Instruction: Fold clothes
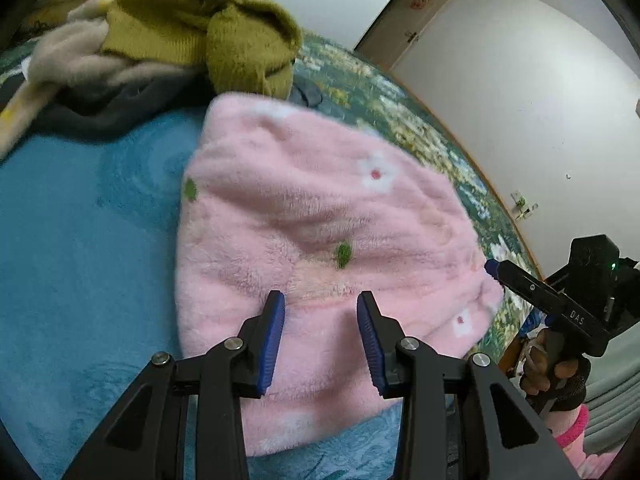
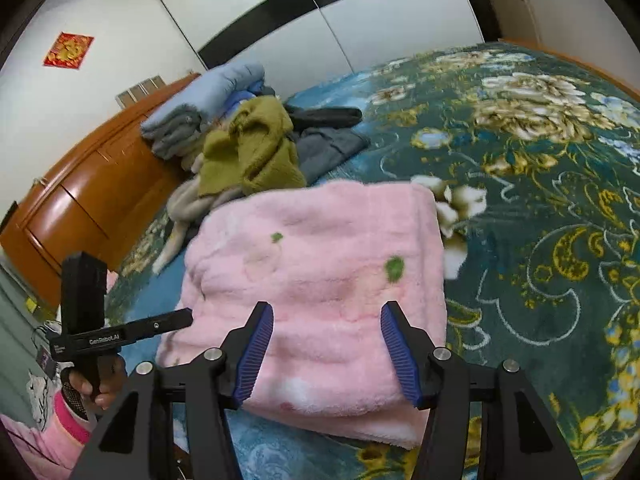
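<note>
Nearest me, the left gripper [image 1: 321, 312] hangs over the near edge of the pink fleece [image 1: 320, 216], its blue-padded jaws spread wide with nothing between them. The fleece lies folded in a thick, roughly square bundle on the bed cover [image 1: 80, 240]; it is the landmark here, fluffy, with white flowers and small green spots.

The right gripper [image 2: 327, 322] is likewise gaping over the fleece [image 2: 320, 280], jaws parted and holding nothing, above the near half of the bundle. Seen from the left wrist camera, the right gripper [image 1: 491, 269] comes in from the fleece's right side, its tip just at the fleece's edge; whether it touches the pile I cannot tell. The hand [image 1: 548, 372] gripping its handle wears a pink cuff. From the right wrist camera, the left gripper [image 2: 188, 314] reaches in from the fleece's left side in the same way, a hand [image 2: 100, 384] below it on the handle.

To the right of the fleece the cover [image 2: 540, 200] spreads out dark green with large pale and gold flowers; under and left of the fleece it is plain blue.

Just behind the fleece sits a heap of unfolded clothes: an olive sweater [image 2: 252, 148] on top, a beige garment [image 2: 192, 200] trailing beneath it, and grey items [image 2: 328, 146] beside. Behind that heap is a pale blue folded blanket [image 2: 208, 96], and beyond it a wooden headboard [image 2: 80, 184] and white wardrobe doors [image 2: 280, 8].
</note>
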Demonstrator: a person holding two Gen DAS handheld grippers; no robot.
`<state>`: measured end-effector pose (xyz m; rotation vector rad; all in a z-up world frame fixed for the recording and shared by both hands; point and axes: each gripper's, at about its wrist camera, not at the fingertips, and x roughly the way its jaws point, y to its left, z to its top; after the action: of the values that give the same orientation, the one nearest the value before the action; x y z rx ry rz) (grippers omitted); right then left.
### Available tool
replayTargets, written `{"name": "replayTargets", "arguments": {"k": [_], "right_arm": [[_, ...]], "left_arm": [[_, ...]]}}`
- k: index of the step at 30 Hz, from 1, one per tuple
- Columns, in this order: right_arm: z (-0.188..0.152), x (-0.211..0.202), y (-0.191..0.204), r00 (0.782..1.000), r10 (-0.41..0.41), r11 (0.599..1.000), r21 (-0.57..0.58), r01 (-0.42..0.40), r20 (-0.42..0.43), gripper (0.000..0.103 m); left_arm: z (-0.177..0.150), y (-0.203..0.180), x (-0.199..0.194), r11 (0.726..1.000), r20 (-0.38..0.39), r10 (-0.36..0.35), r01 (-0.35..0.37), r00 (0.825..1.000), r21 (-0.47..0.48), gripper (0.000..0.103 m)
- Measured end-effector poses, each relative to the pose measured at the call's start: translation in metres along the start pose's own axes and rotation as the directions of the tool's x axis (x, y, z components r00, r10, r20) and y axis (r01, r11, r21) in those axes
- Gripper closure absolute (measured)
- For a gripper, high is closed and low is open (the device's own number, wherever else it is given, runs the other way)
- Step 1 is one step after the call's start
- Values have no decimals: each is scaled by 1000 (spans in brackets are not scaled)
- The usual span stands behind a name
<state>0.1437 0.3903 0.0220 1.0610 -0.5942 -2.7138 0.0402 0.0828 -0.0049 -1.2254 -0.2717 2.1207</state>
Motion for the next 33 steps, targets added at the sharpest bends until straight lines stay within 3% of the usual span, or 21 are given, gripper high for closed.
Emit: {"name": "replayTargets", "arguments": {"k": [2, 3, 5, 8, 11, 16, 20, 22, 25, 27, 33], "right_arm": [[1, -9, -2, 999, 20, 1000, -1, -20, 31, 41], [1, -11, -9, 999, 22, 999, 23, -23, 40, 37], [-1, -11, -26, 999, 14, 995, 97, -18, 39, 31], [-9, 2, -54, 1000, 21, 973, 232, -18, -8, 29], [-13, 21, -69, 991, 128, 941, 320, -110, -36, 28], [-3, 38, -81, 982, 186, 919, 362, -159, -42, 24], [-1, 47, -85, 977, 207, 907, 383, -176, -42, 24], [1, 52, -87, 975, 218, 901, 394, -184, -42, 24], [3, 59, -90, 972, 233, 891, 409, -197, -41, 26], [3, 59, -86, 973, 226, 898, 396, -191, -43, 36], [6, 46, -86, 972, 236, 898, 383, -216, -5, 59]], "left_arm": [[3, 10, -8, 1000, 31, 11, -10, 999, -27, 61], [4, 18, -11, 999, 45, 18, -16, 999, -51, 50], [6, 38, -12, 992, 54, 35, -28, 998, -122, 39], [6, 60, 2, 977, 5, 44, -42, 999, -211, 35], [8, 71, 17, 967, -44, -2, -9, 999, -253, 34], [23, 76, 33, 954, -42, -105, 88, 994, -288, 31], [30, 74, 44, 947, -45, -99, 81, 994, -310, 31], [32, 73, 43, 952, -38, -84, 69, 996, -299, 35], [35, 72, 41, 953, -34, -76, 62, 997, -297, 53], [38, 67, 40, 959, -31, -52, 41, 998, -280, 65], [49, 39, 27, 979, -4, 6, -7, 1000, -202, 78]]}}
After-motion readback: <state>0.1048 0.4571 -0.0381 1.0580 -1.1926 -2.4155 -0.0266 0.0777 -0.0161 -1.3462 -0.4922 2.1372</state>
